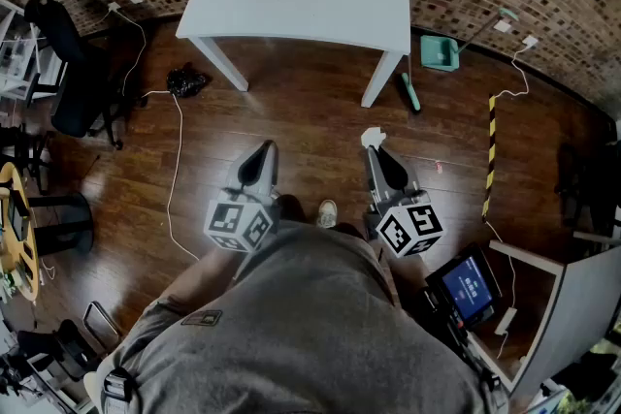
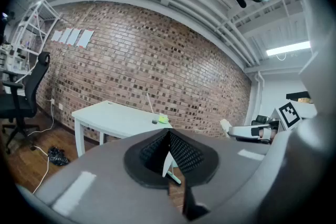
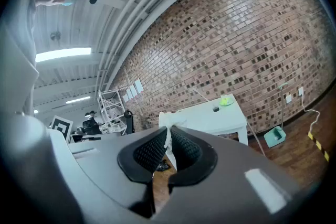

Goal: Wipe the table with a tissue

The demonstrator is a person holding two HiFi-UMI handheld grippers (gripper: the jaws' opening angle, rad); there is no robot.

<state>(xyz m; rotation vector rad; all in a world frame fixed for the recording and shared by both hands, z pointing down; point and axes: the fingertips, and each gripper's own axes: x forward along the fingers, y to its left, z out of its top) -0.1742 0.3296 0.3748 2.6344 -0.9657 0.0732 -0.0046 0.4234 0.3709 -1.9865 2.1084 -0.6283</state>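
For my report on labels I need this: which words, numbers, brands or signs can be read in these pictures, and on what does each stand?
No text is readable in any view.
Blue screen, lower right in the head view: lettering too small.
Paper sheets on the brick wall: too small.
Marker cubes: square patterns only, no letters.

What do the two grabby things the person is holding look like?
The left gripper and the right gripper are grey and taper to a narrow tip. Each carries a white cube printed with black square markers. Inside are black dotted pads. The person wears a grey shirt.
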